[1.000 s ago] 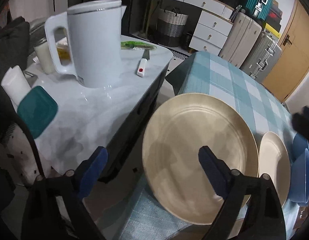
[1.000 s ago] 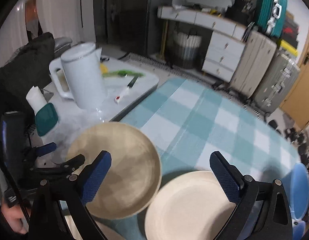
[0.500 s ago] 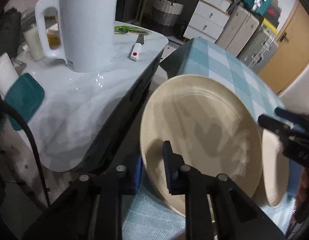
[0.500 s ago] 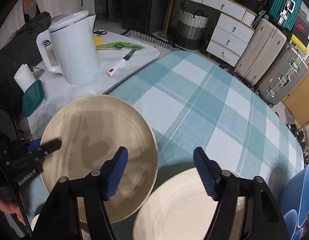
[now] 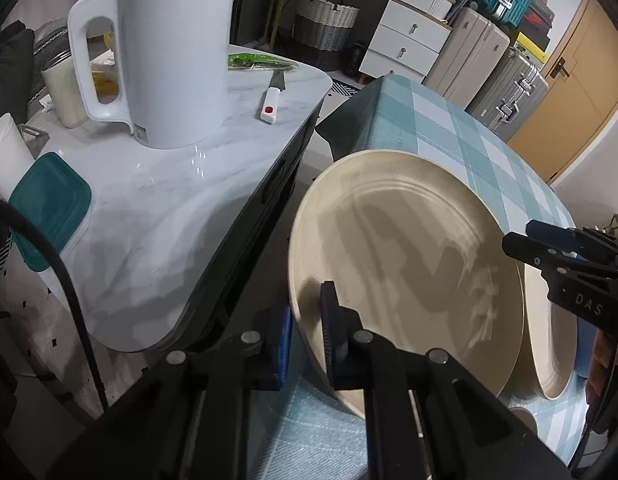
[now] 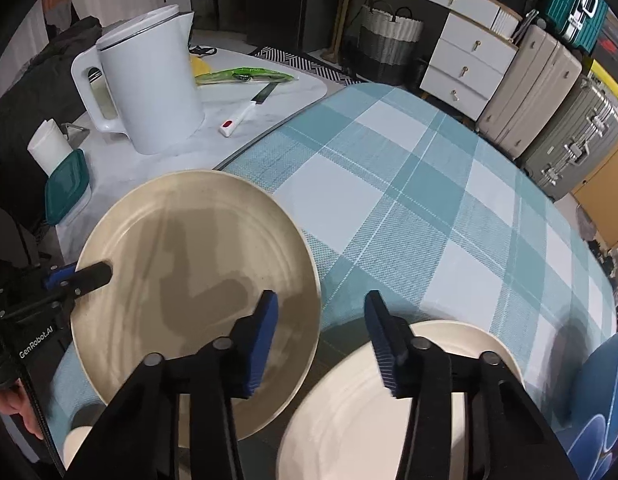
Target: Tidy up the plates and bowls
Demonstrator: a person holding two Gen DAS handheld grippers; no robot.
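Note:
My left gripper [image 5: 307,334] is shut on the near rim of a large beige plate [image 5: 405,264] and holds it tilted above the checked tablecloth. The same plate shows in the right wrist view [image 6: 197,280], with the left gripper [image 6: 89,274] clamped on its left edge. My right gripper [image 6: 321,336] is open and empty, hovering between that plate and a smaller cream plate [image 6: 361,412] lying on the cloth. It also shows in the left wrist view [image 5: 549,240] at the plate's right rim. Blue bowls [image 6: 601,400] sit at the far right.
A white kettle [image 5: 169,52], a knife [image 5: 271,96], a teal-lidded container [image 5: 49,208] and a paper roll [image 5: 7,152] stand on the marble side table [image 5: 149,216] left of the checked table [image 6: 429,184]. Suitcases and drawers line the back wall.
My left gripper closed on the large plate's rim and lifted it into a tilt. My right gripper narrowed its opening and moved in toward the plate's right edge.

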